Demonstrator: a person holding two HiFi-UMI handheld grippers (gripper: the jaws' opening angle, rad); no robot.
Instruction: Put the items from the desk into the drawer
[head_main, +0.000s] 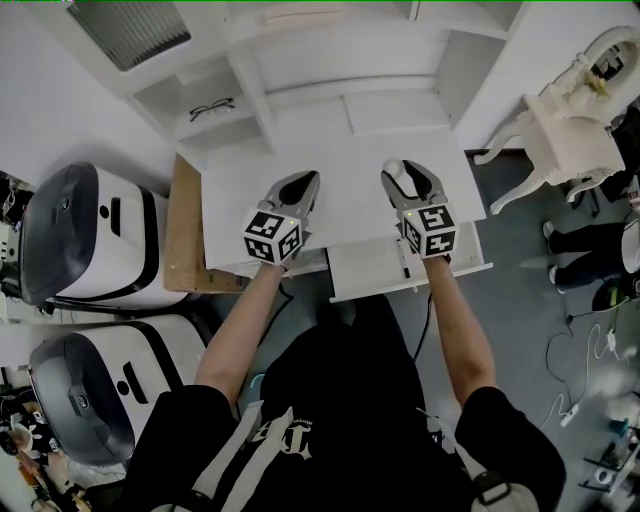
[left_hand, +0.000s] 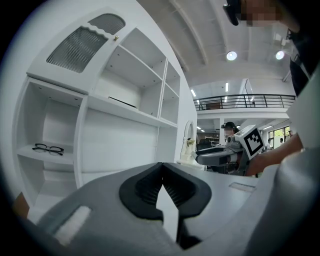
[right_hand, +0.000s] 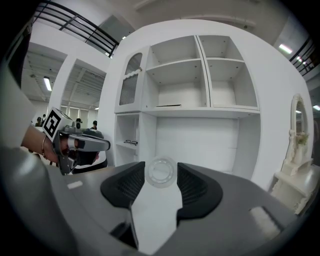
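Note:
The white desk (head_main: 345, 180) stands under a white shelf unit, and its drawer (head_main: 365, 270) is pulled out at the front right. Over the desk's right half, my right gripper (head_main: 408, 176) (right_hand: 161, 169) is shut on a small round whitish disc (right_hand: 161, 173), which sits between the tips of its black pads. What the disc is I cannot tell. My left gripper (head_main: 298, 186) (left_hand: 161, 168) hovers over the desk's left half with its jaws shut tip to tip and nothing between them. Black glasses (head_main: 212, 107) (left_hand: 48, 148) (right_hand: 131, 143) lie on a low shelf at the left.
A brown board (head_main: 185, 225) leans against the desk's left side. Two white and black machines (head_main: 90, 235) stand on the floor at the left. An ornate white chair (head_main: 565, 135) stands at the right, with cables (head_main: 590, 370) on the floor nearby.

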